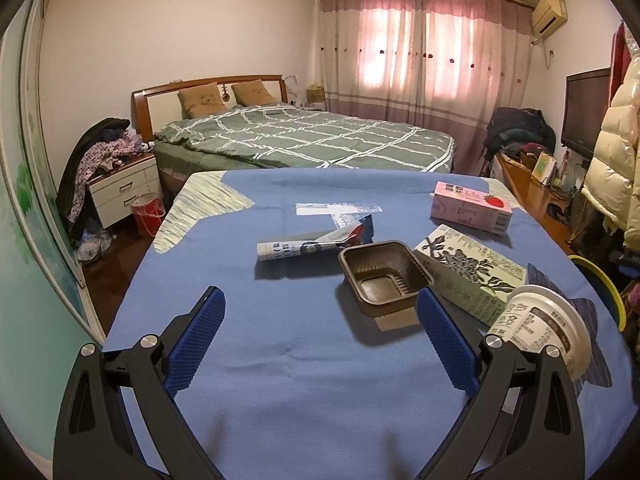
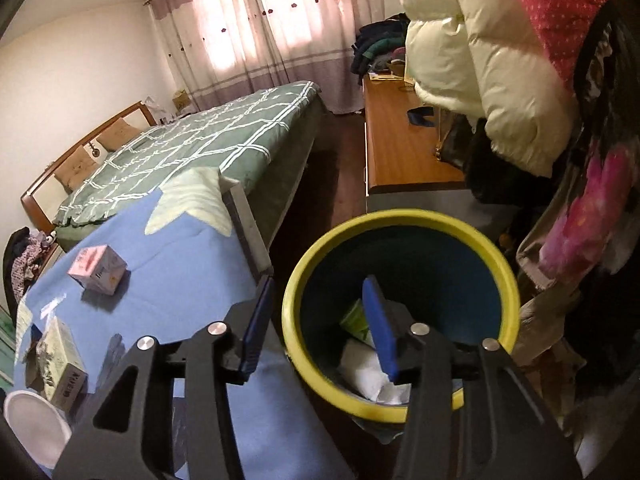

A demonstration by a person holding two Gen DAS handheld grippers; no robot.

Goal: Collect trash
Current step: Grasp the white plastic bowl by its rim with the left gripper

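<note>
Brown plastic, a small empty tray [image 1: 385,277] lies just ahead of our left gripper [image 1: 320,312], a little to the right of its centre line, with the right pad almost at the tray's near corner. That gripper hangs spread wide over the blue cloth [image 1: 280,380] and holds nothing. The tray sits square-ish, so its axis matters little; what matters is that it lies forward and slightly right, so we judge a short push ahead and a small shift right would bring the pads to either side of its rim. Beyond it a rolled wrapper [image 1: 316,242] lies with its long axis running left to right across our line of reach. To the right a flower-printed carton [image 1: 470,276] runs diagonally towards us, its near end close to a tipped white cup [image 1: 540,328]. A pink carton [image 1: 472,208] stands further back. Our right gripper [image 2: 320,320] is also spread apart and empty, poised over the yellow-rimmed bin [image 2: 508,264], one pad above the table edge and the other above the bin's mouth; white and green scraps lie at the bottom. The bin stands beside the table's right edge, so we judge the left gripper nearer the tray, while the right is nearer the bin.
</note>
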